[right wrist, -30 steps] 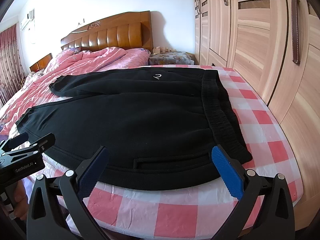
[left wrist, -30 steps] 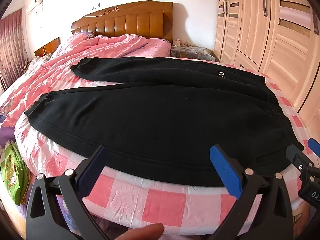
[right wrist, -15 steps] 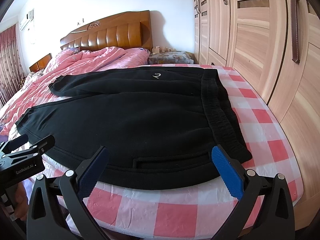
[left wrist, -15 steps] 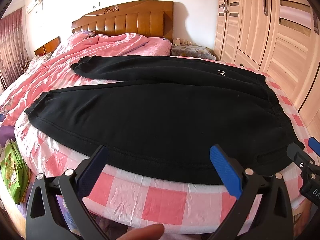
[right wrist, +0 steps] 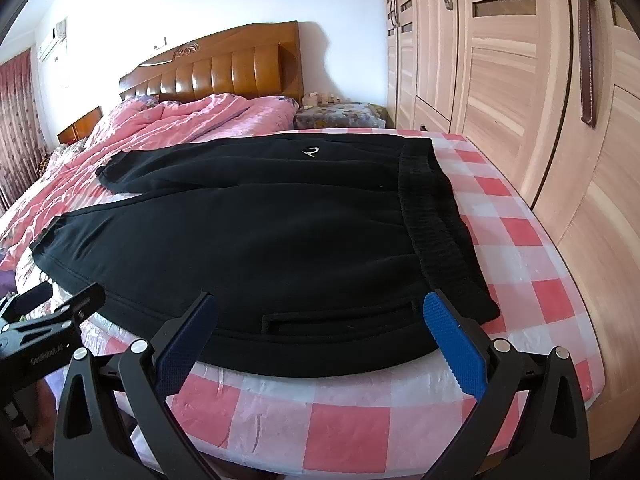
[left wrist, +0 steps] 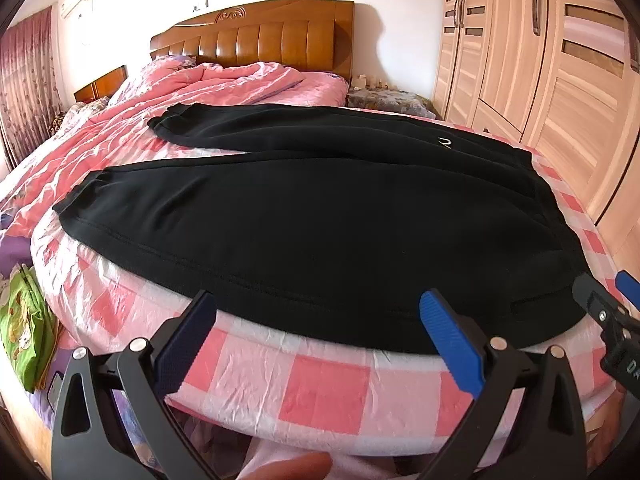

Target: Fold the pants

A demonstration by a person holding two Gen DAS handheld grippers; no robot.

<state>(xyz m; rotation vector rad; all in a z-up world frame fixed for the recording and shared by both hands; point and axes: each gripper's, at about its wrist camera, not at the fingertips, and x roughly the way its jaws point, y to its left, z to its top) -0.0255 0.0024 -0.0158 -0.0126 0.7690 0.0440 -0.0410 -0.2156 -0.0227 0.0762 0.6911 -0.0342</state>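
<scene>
Left wrist view shows the black pants (left wrist: 320, 216) spread flat on the bed (left wrist: 328, 384), which is covered in a pink-and-white checked sheet. The left gripper (left wrist: 320, 336) hangs just short of the pants' near hem edge, its jaws spread wide with nothing between them, the blue pads (left wrist: 452, 348) apart from the cloth. Both legs run away from the waistband toward the wooden headboard (left wrist: 256, 36), the farther leg lying partly on a rumpled pink quilt (left wrist: 208, 84). At the waistband end of the pants, the tip of the right gripper (left wrist: 608, 312) pokes in. Right wrist view has the right gripper (right wrist: 320, 336) near the pants' hip pocket (right wrist: 340, 320), jaws likewise spread and holding nothing. The ribbed waistband (right wrist: 436, 220) runs along the side of the pants nearest the wardrobe (right wrist: 520, 80), and a small white logo (right wrist: 310, 152) sits on the farther leg. Beyond the pants' far corner, a small cluttered nightstand (right wrist: 340, 116) stands between headboard and wardrobe. A green bag (left wrist: 24, 328) lies beside the bed, below the cuff end of the pants.
</scene>
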